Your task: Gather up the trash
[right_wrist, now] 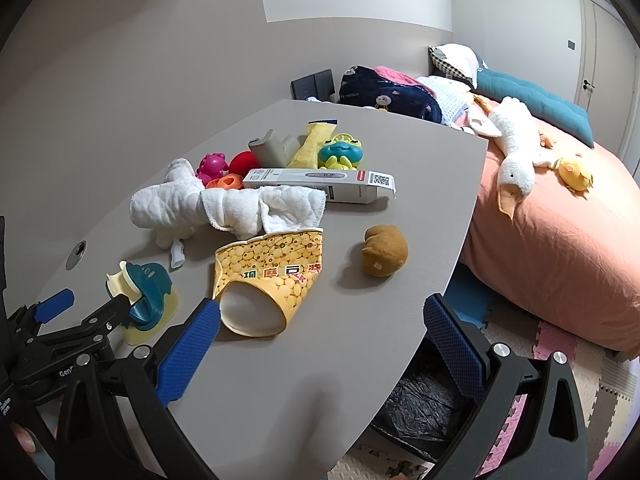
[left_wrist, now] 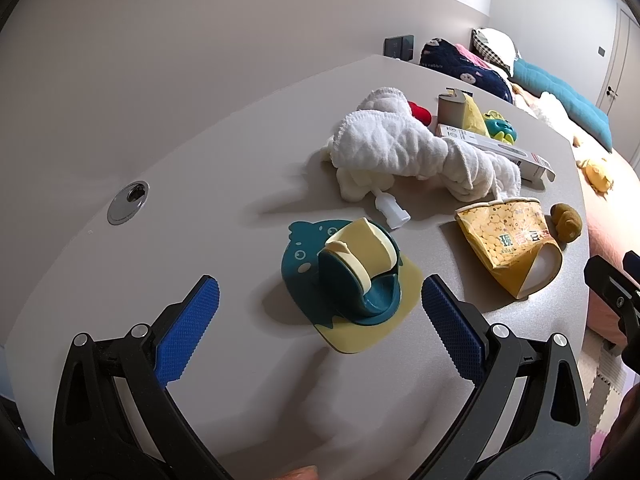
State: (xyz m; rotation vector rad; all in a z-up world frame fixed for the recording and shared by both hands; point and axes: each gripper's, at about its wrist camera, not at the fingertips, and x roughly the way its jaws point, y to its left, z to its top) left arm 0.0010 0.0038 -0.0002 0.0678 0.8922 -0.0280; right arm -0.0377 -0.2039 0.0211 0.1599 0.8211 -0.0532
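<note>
On the table [right_wrist: 320,360], both claws gape; crushed yellow cup [right_wrist: 268,276] bears Chinese characters.

Grey desk [right_wrist: 320,360] against pale wall [right_wrist: 160,60]; bed [right_wrist: 560,260] with salmon cover beyond desk's right edge (pillows at head); foam-tile floor [right_wrist: 560,344]; closed door [right_wrist: 604,52].

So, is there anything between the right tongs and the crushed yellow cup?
Nothing visible. The right tongs are open, and the cup lies on its side just ahead of the left finger, with only bare table between them.
</note>
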